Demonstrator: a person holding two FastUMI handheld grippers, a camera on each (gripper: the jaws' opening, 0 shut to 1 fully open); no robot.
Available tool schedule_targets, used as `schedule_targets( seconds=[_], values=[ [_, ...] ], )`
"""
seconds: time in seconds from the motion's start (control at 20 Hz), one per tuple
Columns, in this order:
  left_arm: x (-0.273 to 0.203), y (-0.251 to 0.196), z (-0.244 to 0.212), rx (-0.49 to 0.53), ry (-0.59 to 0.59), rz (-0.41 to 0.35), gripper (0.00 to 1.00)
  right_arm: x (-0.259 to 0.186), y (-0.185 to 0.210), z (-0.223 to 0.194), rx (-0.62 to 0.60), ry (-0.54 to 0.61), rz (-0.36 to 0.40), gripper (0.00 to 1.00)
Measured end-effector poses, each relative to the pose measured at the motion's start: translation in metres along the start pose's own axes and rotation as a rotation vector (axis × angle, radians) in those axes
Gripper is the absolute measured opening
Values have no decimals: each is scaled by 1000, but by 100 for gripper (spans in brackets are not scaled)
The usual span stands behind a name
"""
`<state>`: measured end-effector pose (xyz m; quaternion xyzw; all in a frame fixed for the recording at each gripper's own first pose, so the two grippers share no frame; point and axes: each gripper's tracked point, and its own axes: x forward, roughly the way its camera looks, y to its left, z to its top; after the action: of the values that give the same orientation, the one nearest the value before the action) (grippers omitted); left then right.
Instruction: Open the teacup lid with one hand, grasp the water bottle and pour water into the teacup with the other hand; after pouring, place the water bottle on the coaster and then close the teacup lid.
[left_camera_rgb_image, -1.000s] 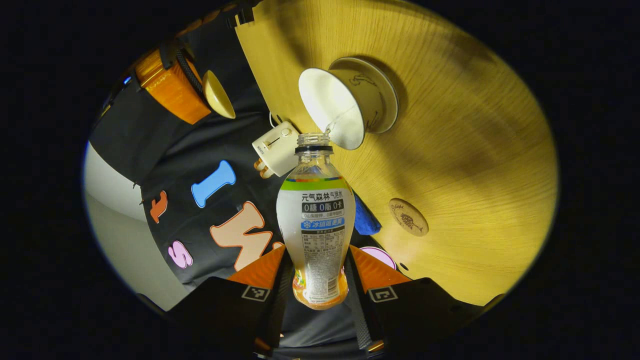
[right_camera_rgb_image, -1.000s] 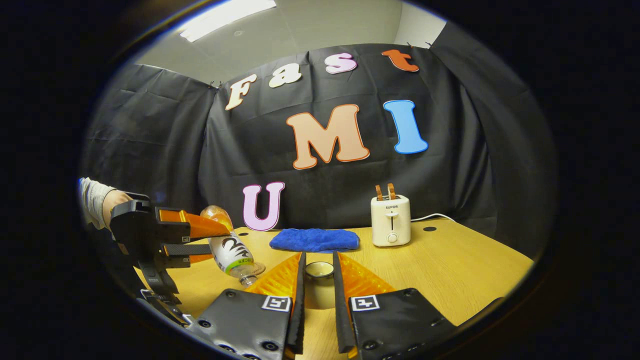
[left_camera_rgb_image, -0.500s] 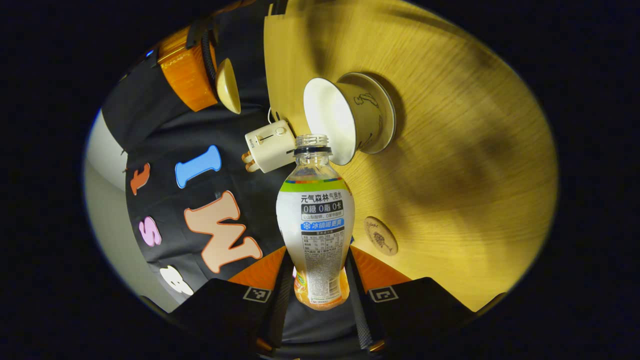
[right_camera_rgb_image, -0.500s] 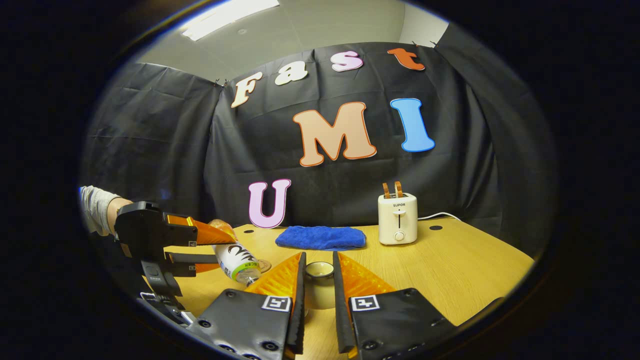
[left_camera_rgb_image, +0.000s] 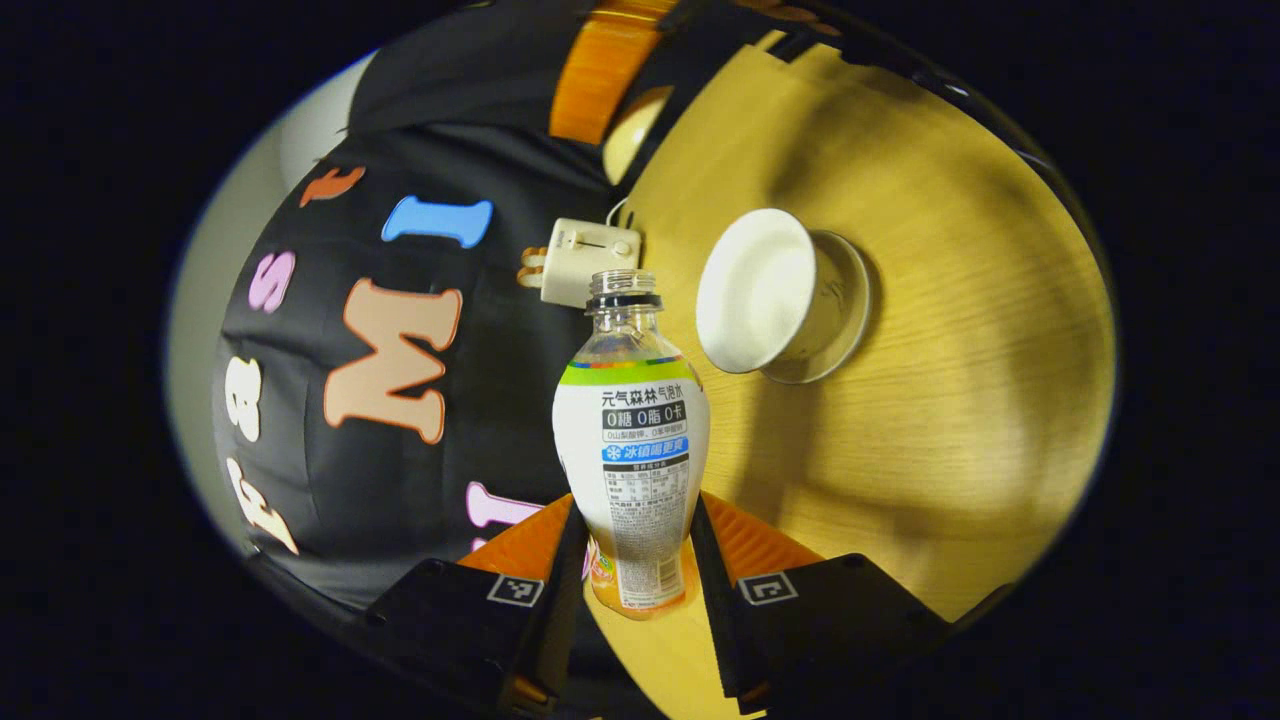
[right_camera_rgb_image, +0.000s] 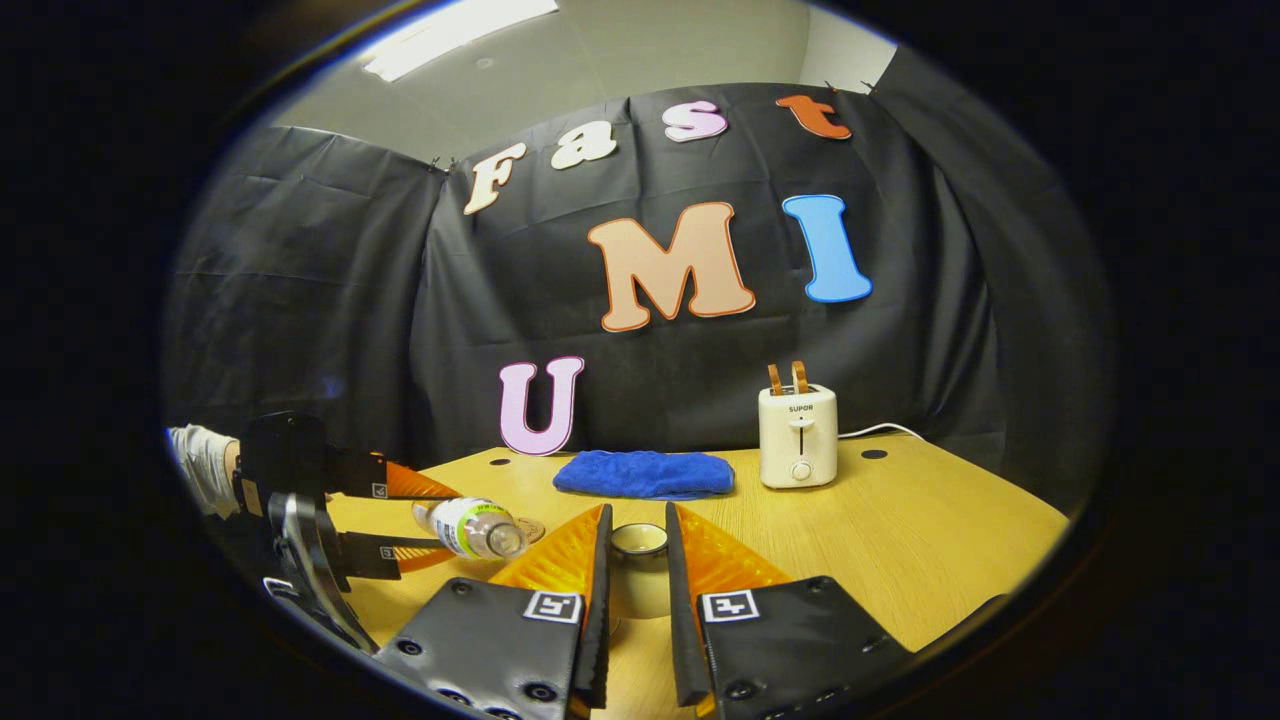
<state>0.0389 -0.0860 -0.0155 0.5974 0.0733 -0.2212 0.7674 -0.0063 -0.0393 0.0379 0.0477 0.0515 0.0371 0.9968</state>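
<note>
Two tongs engaged: left tongs (left_camera_rgb_image: 640, 560) clamp the water bottle (left_camera_rgb_image: 632, 440), mouth clear of the teacup (left_camera_rgb_image: 775, 292); right tongs (right_camera_rgb_image: 637, 560) pinch the teacup lid (right_camera_rgb_image: 638, 541), keeping it uncovered.

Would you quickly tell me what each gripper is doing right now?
Left gripper: shut on the water bottle, held tipped on its side.
Right gripper: shut on the teacup lid, held between both fingers.

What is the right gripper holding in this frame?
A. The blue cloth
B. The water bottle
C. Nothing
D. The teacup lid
D: in the right gripper view, the right gripper has both fingers pressed on the small cream teacup lid, while the water bottle sits in the left gripper.
</note>
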Motion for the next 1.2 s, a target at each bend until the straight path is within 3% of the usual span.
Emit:
schedule_targets(
  seconds=[0.55,0.7,0.95,1.2],
  values=[
    [12,29,-12,-510,-37,94,55,-1,2,1,-14,-4,2,28],
    [22,35,-13,-667,-52,91,55,-1,1,2,-12,-4,-2,29],
    [41,58,-27,-875,-71,174,55,-1,-1,2,-14,-2,-8,28],
    [67,67,-47,-1179,-98,237,54,0,-6,1,-21,2,-22,29]
  ],
)
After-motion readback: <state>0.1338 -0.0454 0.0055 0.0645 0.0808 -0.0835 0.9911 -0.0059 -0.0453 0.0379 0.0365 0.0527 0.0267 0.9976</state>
